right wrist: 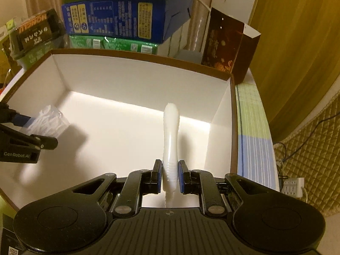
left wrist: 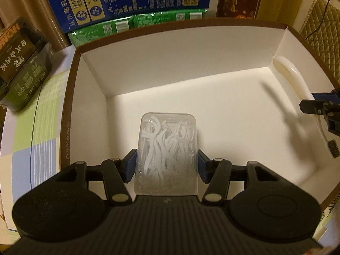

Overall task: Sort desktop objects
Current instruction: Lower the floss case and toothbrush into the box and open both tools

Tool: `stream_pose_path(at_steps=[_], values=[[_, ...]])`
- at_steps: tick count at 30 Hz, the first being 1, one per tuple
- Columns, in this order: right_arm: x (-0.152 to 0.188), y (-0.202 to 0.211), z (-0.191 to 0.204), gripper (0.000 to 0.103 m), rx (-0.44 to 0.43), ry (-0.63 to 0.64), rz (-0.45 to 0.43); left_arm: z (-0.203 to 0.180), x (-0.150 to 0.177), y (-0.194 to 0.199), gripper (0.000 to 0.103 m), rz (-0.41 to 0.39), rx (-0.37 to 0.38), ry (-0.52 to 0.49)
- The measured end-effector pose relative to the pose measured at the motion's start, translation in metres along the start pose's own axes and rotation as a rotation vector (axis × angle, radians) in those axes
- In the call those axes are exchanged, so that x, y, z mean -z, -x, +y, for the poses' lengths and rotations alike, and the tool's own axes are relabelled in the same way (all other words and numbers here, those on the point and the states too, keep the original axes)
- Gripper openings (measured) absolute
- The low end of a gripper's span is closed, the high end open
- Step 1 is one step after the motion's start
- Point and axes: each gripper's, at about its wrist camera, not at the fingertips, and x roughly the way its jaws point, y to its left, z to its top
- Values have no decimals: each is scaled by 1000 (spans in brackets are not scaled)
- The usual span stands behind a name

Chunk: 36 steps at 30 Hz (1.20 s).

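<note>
Clear plastic forms the floss-pick case (left wrist: 166, 153), a rounded rectangular container packed with tangled white picks. It is clamped between the blue pads of the left gripper (left wrist: 166, 167), whose jaws are set about the case's width apart and pressed against its two long sides. The case is held inside the large white-lined box (left wrist: 180, 63), over the left half of its floor; whether it rests on the floor cannot be told. In the right wrist view the same case (right wrist: 50, 120) is seen at the left edge, pinched by the left gripper (right wrist: 31, 127), on whose body "GenRobot.AI" can be read.

Further right, a white toothbrush (right wrist: 171, 140) with a ribbed translucent handle is gripped by the right gripper (right wrist: 169, 175), the jaws drawn close together on the handle. It is held over the right half of the box (right wrist: 138, 72), near the right wall. In the left wrist view the toothbrush (left wrist: 293, 78) is seen with dark bristles at its near end, held by the right gripper (left wrist: 318, 104).

Behind the box, a dark package (right wrist: 36, 31) is marked "HONGLU", beside stacked blue (right wrist: 114, 19) and green cartons (right wrist: 112, 43) printed with small Chinese text that cannot be read.
</note>
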Motion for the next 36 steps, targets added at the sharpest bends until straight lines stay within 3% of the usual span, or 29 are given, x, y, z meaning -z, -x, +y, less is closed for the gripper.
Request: stream_pose_path(at_steps=[5, 8, 9, 10, 12, 17, 25, 36], values=[[-2, -2, 1, 13, 2, 4, 10, 0, -1, -4, 53, 11, 7, -7], [-4, -1, 2, 16, -10, 11, 2, -1, -1, -1, 65, -1, 6, -12], [-4, 0, 3, 26, -9, 14, -5, -1, -1, -1, 65, -1, 9, -12], [-3, 2, 4, 49, -11, 19, -13, -1, -1, 0, 66, -2, 9, -12], [-2, 7, 6, 73, -16, 26, -42, -3, 0, 1, 69, -3, 15, -17], [2, 16, 8, 77, -61, 20, -50, -5, 2, 6, 77, -7, 29, -20], [8, 38, 7, 95, -78, -31, -76, -8, 2, 27, 88, -29, 35, -4], [16, 84, 4, 101, -98, -76, -141, -9, 12, 71, 95, -76, 9, 26]])
